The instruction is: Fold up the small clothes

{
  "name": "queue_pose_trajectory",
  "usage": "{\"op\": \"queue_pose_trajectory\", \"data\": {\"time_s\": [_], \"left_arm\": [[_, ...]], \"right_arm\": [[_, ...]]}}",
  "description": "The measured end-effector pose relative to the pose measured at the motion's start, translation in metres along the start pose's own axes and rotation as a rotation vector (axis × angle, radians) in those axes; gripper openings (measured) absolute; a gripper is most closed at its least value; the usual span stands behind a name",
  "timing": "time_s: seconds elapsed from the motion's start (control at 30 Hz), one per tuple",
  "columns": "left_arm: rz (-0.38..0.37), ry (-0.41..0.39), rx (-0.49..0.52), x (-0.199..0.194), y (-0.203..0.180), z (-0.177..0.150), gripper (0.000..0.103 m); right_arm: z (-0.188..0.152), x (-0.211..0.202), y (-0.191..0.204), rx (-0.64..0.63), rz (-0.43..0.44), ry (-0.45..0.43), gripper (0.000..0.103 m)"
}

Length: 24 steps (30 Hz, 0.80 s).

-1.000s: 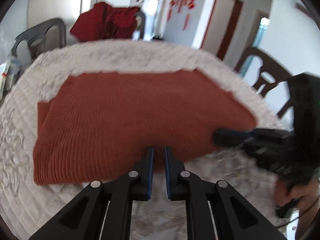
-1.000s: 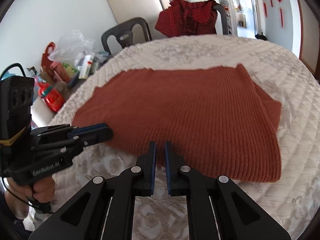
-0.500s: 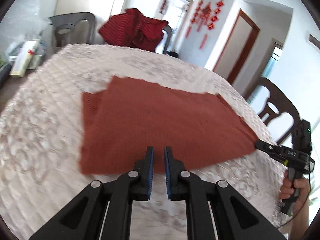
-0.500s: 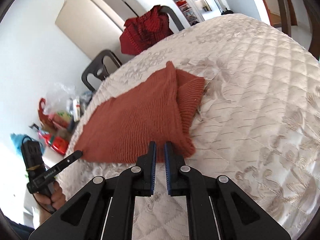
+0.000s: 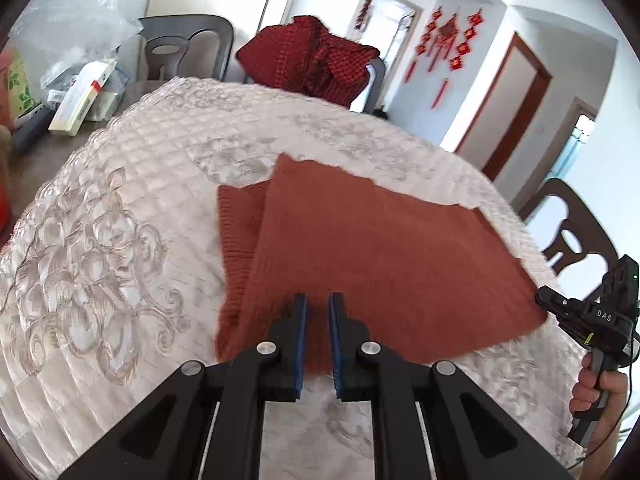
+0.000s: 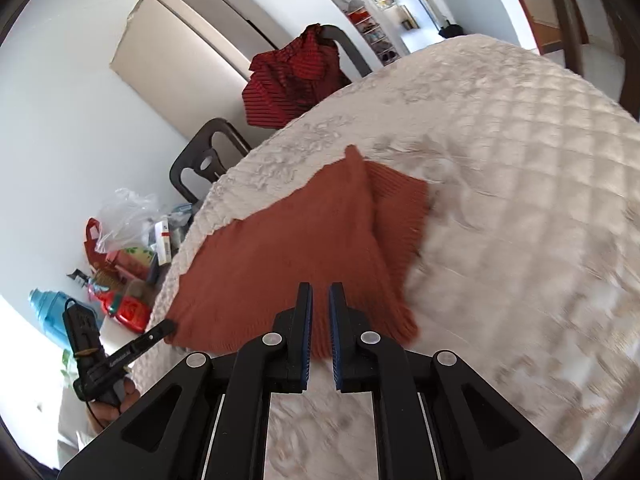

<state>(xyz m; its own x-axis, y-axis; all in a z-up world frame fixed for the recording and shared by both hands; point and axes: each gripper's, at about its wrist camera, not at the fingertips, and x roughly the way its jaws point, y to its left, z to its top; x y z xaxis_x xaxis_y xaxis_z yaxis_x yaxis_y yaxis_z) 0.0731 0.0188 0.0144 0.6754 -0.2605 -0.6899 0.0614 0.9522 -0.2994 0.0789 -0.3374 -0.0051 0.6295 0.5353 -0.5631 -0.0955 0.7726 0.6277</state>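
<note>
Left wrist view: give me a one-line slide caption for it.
Left gripper jaws slightly apart over the near edge of a folded rust-red sweater on a quilted table, right gripper at its far corner.

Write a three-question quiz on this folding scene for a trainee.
1. True or false: the rust sweater lies flat on a quilted tablecloth.
2. What is draped over the chair behind the table? A) a red checked garment B) a blue towel C) a white shirt
3. Short answer: which claw is at the sweater corner nearest the bags and bottles?

Key: 1 true; 2 A; 3 the left claw.
</note>
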Motion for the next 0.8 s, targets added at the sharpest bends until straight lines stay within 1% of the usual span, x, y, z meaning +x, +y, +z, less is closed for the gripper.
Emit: {"op": "queue_pose_trajectory", "data": {"time_s": [0.03,0.07,0.1,0.17,0.23,0.27,0.33,0.43,0.47,0.53,0.57,0.6,0.63,0.67,0.7,0.8], "left_arm": [[0.004,0.018,-0.011,0.005,0.005,-0.001,0.013],[-0.023,0.022,-0.036,0.004,0.012,-0.002,0.013],[-0.034,0.019,-0.049,0.000,0.017,-0.003,0.013],[-0.038,0.021,-0.051,-0.003,0.019,-0.005,0.012],[-0.031,0.023,-0.035,-0.005,0.015,-0.004,0.012],[-0.024,0.014,-0.017,-0.006,0.011,0.000,0.013],[-0.030,-0.012,0.007,-0.006,0.002,0.011,0.013],[-0.031,-0.024,0.043,0.007,-0.010,0.032,0.013],[-0.010,-0.033,0.056,0.015,-0.013,0.039,0.013],[0.026,-0.010,0.051,0.030,-0.010,0.044,0.013],[0.031,0.020,0.023,0.041,-0.003,0.045,0.013],[0.016,0.024,0.004,0.045,0.004,0.043,0.012],[0.001,0.009,-0.002,0.043,0.007,0.042,0.012],[0.000,0.013,0.002,0.041,0.007,0.042,0.012],[0.006,0.011,0.012,0.039,0.006,0.041,0.012],[0.022,0.020,0.039,0.037,-0.002,0.045,0.012]], "right_arm": [[0.001,0.007,-0.009,0.031,-0.021,0.009,0.008],[0.001,0.010,-0.019,0.067,-0.025,0.011,0.005],[0.002,0.009,-0.031,0.117,0.013,-0.002,0.000],[0.002,0.003,-0.037,0.146,0.016,-0.018,0.000],[0.006,-0.002,-0.030,0.121,-0.023,-0.035,0.000],[0.008,-0.003,-0.026,0.107,-0.028,-0.040,0.002],[0.015,0.000,-0.014,0.076,-0.022,-0.046,0.003],[0.028,0.022,0.002,0.031,-0.021,-0.012,0.003],[0.032,0.030,0.005,0.017,-0.030,0.004,0.003],[0.037,0.047,0.004,-0.006,-0.053,0.035,0.003],[0.039,0.052,0.001,-0.010,-0.074,0.039,0.003],[0.041,0.054,-0.006,-0.001,-0.081,0.032,0.000],[0.043,0.054,-0.014,0.025,-0.057,0.025,0.000],[0.045,0.050,-0.018,0.037,-0.065,0.013,0.000],[0.047,0.047,-0.017,0.017,-0.112,-0.002,0.000],[0.053,0.039,-0.006,-0.020,-0.154,-0.030,0.000]]}}
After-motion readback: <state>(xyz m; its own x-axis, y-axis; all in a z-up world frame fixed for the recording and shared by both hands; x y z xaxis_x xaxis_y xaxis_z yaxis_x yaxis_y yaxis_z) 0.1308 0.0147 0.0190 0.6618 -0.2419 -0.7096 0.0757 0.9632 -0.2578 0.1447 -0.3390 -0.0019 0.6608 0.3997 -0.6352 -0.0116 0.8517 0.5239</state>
